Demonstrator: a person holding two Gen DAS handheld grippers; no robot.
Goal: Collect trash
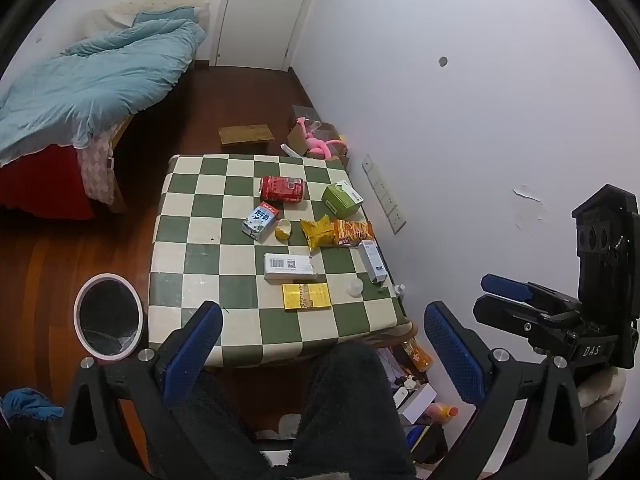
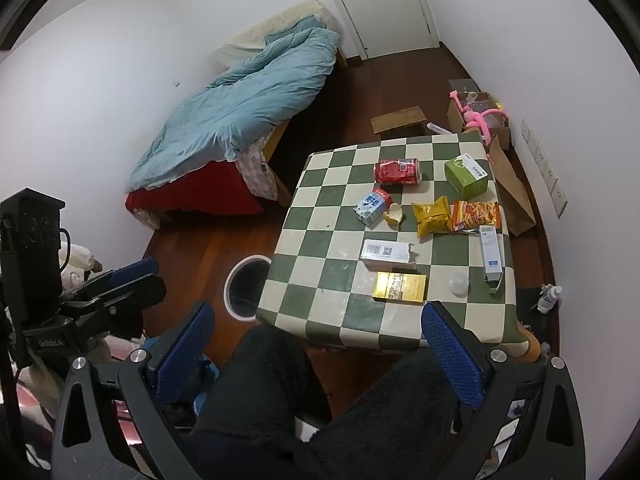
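A low table with a green and cream checked cloth (image 1: 200, 216) (image 2: 320, 216) carries the trash: a red can (image 1: 282, 189) (image 2: 397, 172) on its side, a milk carton (image 1: 259, 221) (image 2: 372, 203), a green box (image 1: 342, 199) (image 2: 466, 176), a yellow snack bag (image 1: 318, 232) (image 2: 431, 216), an orange snack bag (image 1: 353, 232) (image 2: 476, 216), a white box (image 1: 289, 267) (image 2: 387, 255) and a gold box (image 1: 306, 297) (image 2: 400, 287). A bin (image 1: 108, 316) (image 2: 248, 288) with a white rim stands on the floor left of the table. My left gripper (image 1: 322, 320) and right gripper (image 2: 320, 320) hang open and empty, short of the table's near edge.
A bed with a blue duvet (image 1: 96, 76) (image 2: 248, 104) lies to the left. A small wooden stool (image 1: 246, 136) (image 2: 398, 120) and a box with a pink toy (image 1: 320, 144) (image 2: 480, 116) sit beyond the table. A person's dark-clad knees (image 1: 344, 400) (image 2: 280, 392) fill the foreground.
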